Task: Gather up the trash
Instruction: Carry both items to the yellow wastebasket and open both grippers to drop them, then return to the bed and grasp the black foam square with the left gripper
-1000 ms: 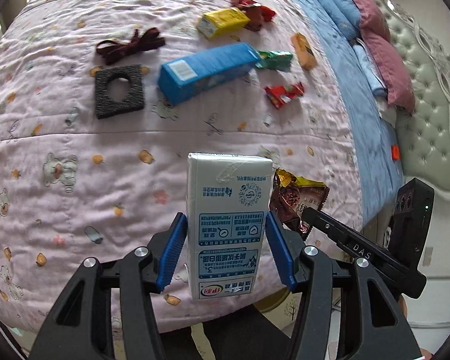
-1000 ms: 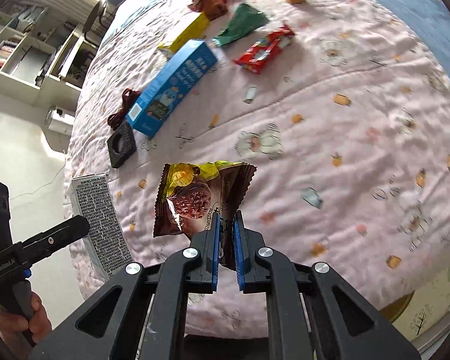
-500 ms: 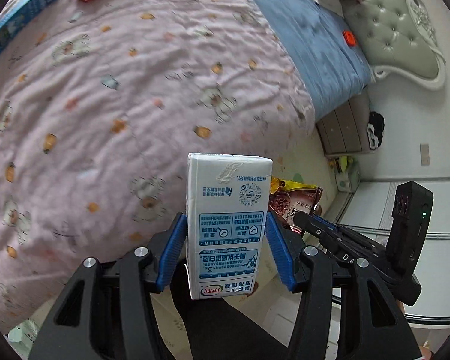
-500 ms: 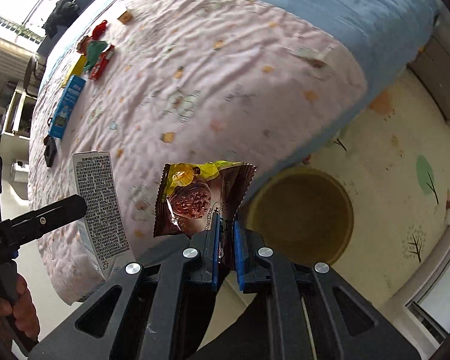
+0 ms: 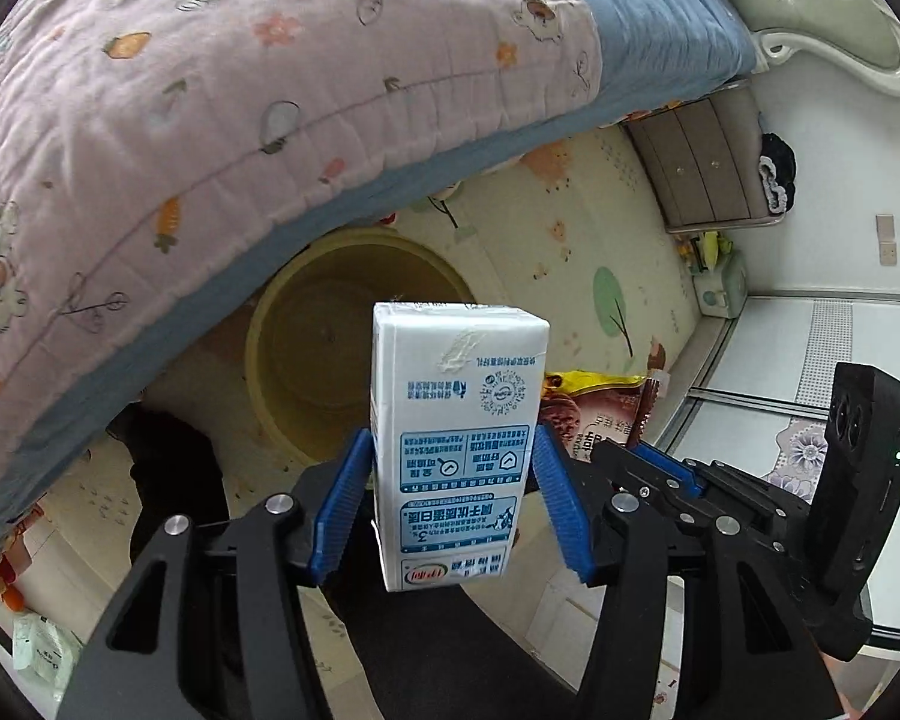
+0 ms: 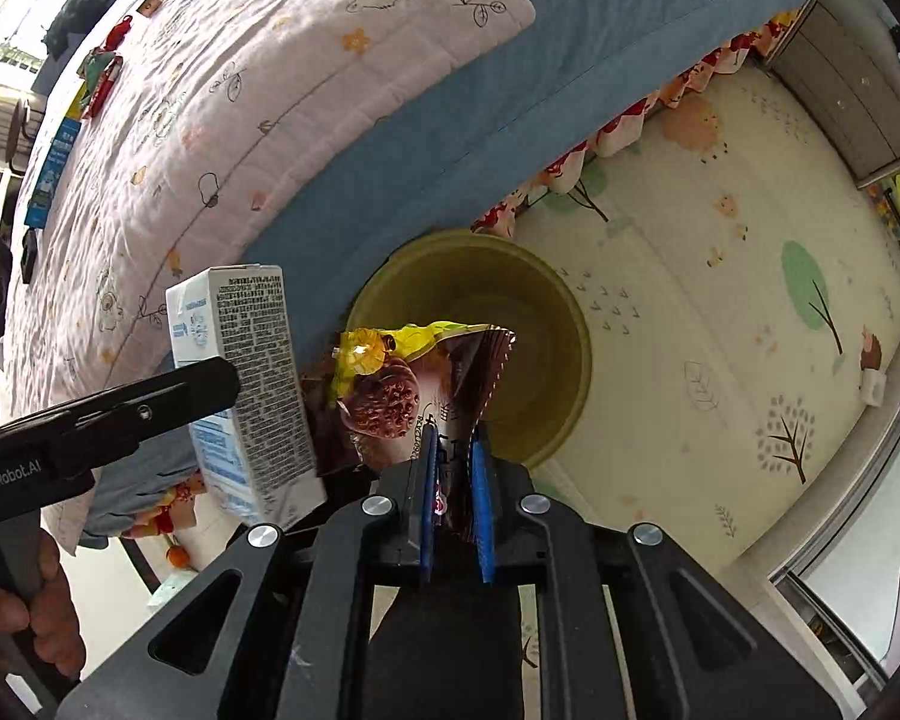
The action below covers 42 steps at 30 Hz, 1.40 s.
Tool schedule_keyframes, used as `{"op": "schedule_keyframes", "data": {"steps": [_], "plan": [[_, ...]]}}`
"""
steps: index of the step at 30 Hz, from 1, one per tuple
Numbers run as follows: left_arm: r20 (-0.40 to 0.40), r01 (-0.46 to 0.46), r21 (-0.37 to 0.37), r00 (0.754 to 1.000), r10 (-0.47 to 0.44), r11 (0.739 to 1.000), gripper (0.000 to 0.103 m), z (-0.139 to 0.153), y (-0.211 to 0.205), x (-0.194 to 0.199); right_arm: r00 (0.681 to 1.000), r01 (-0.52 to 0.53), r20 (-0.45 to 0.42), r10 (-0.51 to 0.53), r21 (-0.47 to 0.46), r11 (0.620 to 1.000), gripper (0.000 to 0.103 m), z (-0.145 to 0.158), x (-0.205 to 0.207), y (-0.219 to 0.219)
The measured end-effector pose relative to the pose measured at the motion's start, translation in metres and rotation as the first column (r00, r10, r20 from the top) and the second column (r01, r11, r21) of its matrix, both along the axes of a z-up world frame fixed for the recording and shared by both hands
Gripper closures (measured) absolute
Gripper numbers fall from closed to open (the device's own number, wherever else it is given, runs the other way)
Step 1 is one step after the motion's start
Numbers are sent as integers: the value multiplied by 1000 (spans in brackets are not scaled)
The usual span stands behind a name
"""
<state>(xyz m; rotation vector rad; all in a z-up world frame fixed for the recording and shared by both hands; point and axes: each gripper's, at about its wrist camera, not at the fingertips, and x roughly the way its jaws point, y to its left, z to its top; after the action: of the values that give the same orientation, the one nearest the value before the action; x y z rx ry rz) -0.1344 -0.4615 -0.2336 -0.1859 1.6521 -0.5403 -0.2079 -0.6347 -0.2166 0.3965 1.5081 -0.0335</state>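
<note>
Left gripper (image 5: 453,507) has the white-and-blue rectangular milk carton (image 5: 456,444) upright between its blue ribbed pads; jaws have just been opening a touch, right pad now shows a sliver of gap at the carton's side, left pad against it; carton hasn't dropped, so I can't tell if the grip is fully off. Carton hangs over the near rim of the round olive-yellow plastic bin (image 5: 282,360), which stands on the cream play mat with tree prints (image 5: 618,276), tucked against the bed edge.

Right gripper (image 6: 455,480) narrow, blue pads standing slightly apart with the bottom edge of the brown-and-yellow foil snack wrapper (image 6: 402,384) between them; jaws have just been opening; wrapper sticks up over the bin mouth, just right of the carton.

Pink quilt with bear and carrot prints (image 6: 222,90) over a blue sheet (image 6: 570,30) fills the upper left; more wrappers and a blue box lie at the far end of it, too small to detail. A hand (image 6: 42,612) holds the left gripper's handle at the lower left.
</note>
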Motion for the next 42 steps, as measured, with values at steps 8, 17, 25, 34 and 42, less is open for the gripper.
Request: {"op": "schedule_keyframes", "data": {"steps": [8, 17, 25, 34, 42], "plan": [[9, -19, 44, 1000, 19, 999, 29, -1, -4, -3, 998, -59, 8, 60, -34, 998, 61, -4, 4, -7], [44, -38, 23, 998, 37, 999, 29, 21, 12, 4, 997, -41, 57, 43, -39, 998, 61, 23, 14, -12], [183, -105, -21, 977, 108, 994, 29, 83, 67, 40, 972, -102, 210, 103, -17, 995, 61, 84, 62, 42], [306, -280, -11, 913, 270, 960, 29, 145, 215, 106, 911, -260, 338, 235, 29, 965, 60, 133, 163, 183], [313, -485, 10, 832, 458, 874, 29, 152, 384, 157, 861, -387, 369, 351, 27, 922, 60, 144, 238, 321]]}}
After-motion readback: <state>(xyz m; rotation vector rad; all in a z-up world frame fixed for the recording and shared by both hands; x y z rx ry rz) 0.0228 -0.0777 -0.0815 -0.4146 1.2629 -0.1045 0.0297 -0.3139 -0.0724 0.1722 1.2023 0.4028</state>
